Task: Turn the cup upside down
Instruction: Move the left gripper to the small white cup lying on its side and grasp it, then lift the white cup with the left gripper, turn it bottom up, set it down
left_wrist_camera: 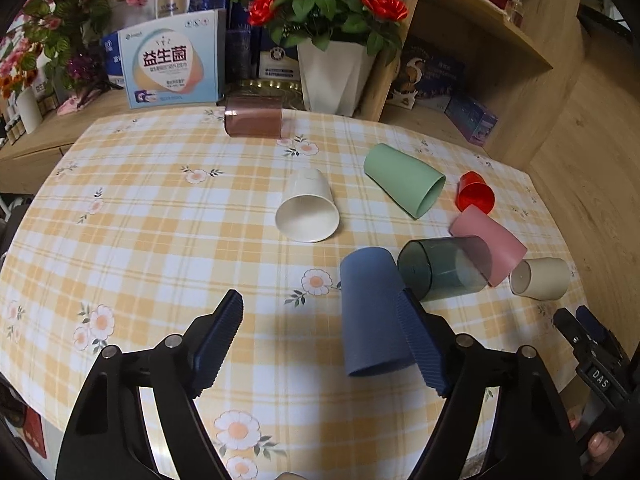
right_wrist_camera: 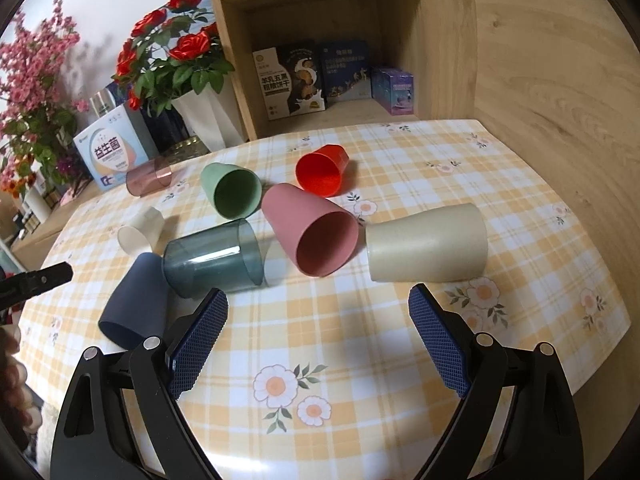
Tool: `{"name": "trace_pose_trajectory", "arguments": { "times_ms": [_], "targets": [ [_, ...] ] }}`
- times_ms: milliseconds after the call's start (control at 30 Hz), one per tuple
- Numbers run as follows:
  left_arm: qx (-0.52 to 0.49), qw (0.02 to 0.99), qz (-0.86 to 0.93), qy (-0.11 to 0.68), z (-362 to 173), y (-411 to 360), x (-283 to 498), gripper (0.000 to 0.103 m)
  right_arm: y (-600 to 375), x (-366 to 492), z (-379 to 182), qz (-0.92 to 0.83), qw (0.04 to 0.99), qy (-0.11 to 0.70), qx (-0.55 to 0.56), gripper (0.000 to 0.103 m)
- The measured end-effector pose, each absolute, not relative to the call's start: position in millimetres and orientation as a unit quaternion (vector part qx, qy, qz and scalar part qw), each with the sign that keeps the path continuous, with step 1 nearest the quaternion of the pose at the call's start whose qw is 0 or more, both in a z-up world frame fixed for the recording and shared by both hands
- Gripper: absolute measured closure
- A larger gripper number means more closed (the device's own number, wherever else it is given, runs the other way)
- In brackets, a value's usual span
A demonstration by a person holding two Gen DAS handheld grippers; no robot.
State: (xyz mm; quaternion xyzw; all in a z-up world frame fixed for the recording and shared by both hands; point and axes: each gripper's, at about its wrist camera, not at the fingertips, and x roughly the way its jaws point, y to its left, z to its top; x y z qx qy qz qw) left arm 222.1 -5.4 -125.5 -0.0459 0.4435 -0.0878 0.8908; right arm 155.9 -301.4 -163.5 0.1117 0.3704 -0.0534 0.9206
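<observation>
Several cups lie on their sides on the checked tablecloth [left_wrist_camera: 160, 208]. A blue cup [left_wrist_camera: 372, 312] lies closest, its mouth toward me. My left gripper [left_wrist_camera: 324, 304] is open above the cloth; its right finger overlaps the blue cup's side, and I cannot tell if it touches. A dark clear cup [left_wrist_camera: 444, 268], a pink cup [left_wrist_camera: 490, 246] and a beige cup [left_wrist_camera: 540, 278] lie to the right. My right gripper [right_wrist_camera: 318, 300] is open and empty, just short of the beige cup [right_wrist_camera: 428, 244] and pink cup [right_wrist_camera: 316, 232]. The blue cup [right_wrist_camera: 134, 300] lies to its left.
A white cup [left_wrist_camera: 308, 210], a green cup [left_wrist_camera: 404, 180], a red cup [left_wrist_camera: 474, 192] and a brown clear cup [left_wrist_camera: 254, 116] also lie on the table. A white vase of red roses [left_wrist_camera: 336, 72], boxes and a wooden shelf [right_wrist_camera: 320, 40] stand behind the far edge.
</observation>
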Motion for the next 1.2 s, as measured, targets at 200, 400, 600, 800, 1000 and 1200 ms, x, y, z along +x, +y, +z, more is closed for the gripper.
{"name": "trace_pose_trajectory", "arguments": {
  "times_ms": [200, 400, 600, 800, 1000, 1200],
  "targets": [
    [-0.072, 0.874, -0.099, 0.470, -123.2, 4.4, 294.8, 0.026, -306.3, 168.6, -171.5, -0.057, 0.916, 0.380, 0.117, 0.014],
    [-0.133, 0.829, -0.101, 0.534, -149.2, 5.3, 371.8, 0.026, -309.0, 176.2, -179.0, -0.061, 0.911, 0.391, 0.117, 0.014],
    [-0.140, 0.801, -0.085, 0.576, -181.6, -1.8, 406.0, 0.026, -315.9, 177.2, -184.9, -0.069, 0.906, 0.398, 0.124, 0.014],
    [-0.137, 0.786, -0.075, 0.598, -205.0, -7.1, 412.5, 0.037, -315.9, 180.0, -190.8, -0.068, 0.902, 0.407, 0.126, 0.014],
    [-0.126, 0.790, -0.085, 0.594, -204.7, -7.3, 402.2, 0.047, -314.3, 179.2, -188.2, -0.064, 0.903, 0.406, 0.126, 0.014],
    [-0.128, 0.808, -0.096, 0.567, -179.0, 6.7, 382.6, 0.047, -314.0, 174.8, -183.3, -0.063, 0.904, 0.403, 0.131, 0.014]
  ]
}}
